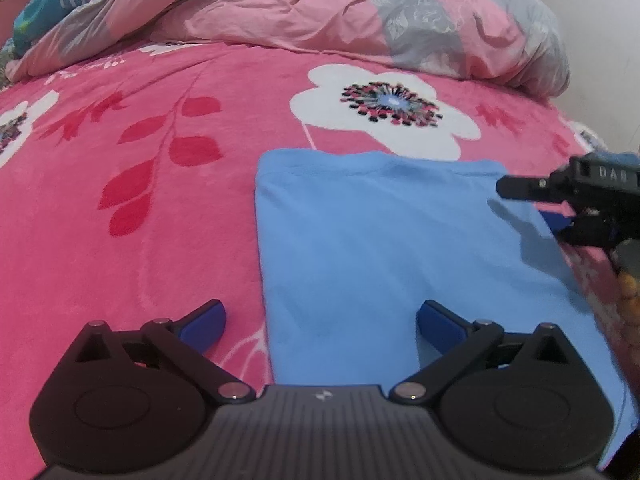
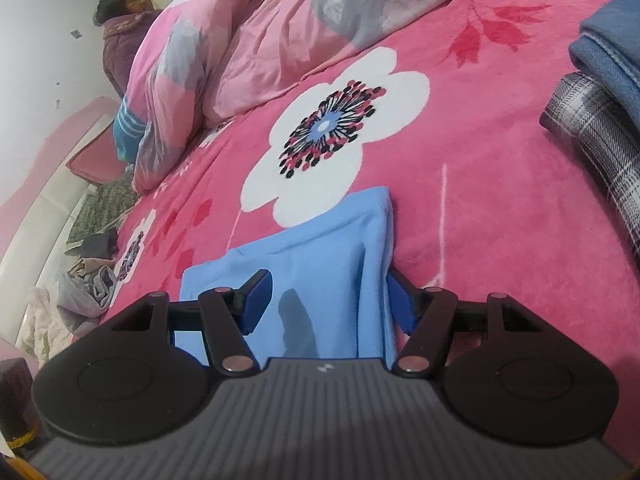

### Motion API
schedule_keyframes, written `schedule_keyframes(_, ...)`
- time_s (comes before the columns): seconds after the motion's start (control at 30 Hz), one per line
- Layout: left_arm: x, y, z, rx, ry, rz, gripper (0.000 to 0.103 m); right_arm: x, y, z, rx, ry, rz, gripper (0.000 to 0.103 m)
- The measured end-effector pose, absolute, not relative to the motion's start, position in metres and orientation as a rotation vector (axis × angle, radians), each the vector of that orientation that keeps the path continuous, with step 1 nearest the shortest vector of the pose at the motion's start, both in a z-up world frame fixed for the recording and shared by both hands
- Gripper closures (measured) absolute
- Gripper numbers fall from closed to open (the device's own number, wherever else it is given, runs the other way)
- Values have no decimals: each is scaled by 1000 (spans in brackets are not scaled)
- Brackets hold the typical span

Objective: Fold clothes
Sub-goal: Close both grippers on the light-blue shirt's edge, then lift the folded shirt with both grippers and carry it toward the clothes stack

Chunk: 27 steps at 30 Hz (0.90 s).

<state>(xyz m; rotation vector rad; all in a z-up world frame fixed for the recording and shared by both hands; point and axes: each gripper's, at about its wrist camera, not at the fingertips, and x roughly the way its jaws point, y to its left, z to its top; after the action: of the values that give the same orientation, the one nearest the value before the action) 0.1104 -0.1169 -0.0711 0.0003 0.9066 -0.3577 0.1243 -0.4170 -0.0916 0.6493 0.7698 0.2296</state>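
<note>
Blue garment folded flat on a pink floral bed, both grippers low at its near end.

The left gripper (image 1: pixel 320 322) hangs spread wide over the garment's (image 1: pixel 380 240) near left edge, one blue pad (image 1: pixel 204 322) above the blanket (image 1: pixel 140 240), the other above the cloth. The right gripper (image 2: pixel 326 300) is also spread, its pads straddling the garment's (image 2: pixel 316 256) right-hand fold; whether they touch the cloth I cannot tell. Beyond the garment lies a white flower print (image 2: pixel 320 136). To the right sit a plaid cloth (image 2: pixel 592 136) and a denim piece (image 2: pixel 612 52) above it. Farther back a pink-grey quilt (image 1: pixel 360 12) is bunched up, and a person (image 2: pixel 120 32) sits behind it.
</note>
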Motion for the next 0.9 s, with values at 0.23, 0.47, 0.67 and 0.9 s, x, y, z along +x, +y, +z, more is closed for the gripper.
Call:
schedule_keyframes(0.23,117,-81,-78,-217,828,-519,8,112,-426,-91,677,786,283,47)
schedule_keyframes(0.47,152,-75,-89,-360,805,-586,18,123,-433,-100,727,790,323,58)
schedule_keyframes(0.67,171,-73,-97,-425,792,-601,37,129,-437,-105,744,791,351,67)
schedule_keyframes(0.9,186,-81,-98,-426,794,-580,80,140,-425,-110,726,779,372,92)
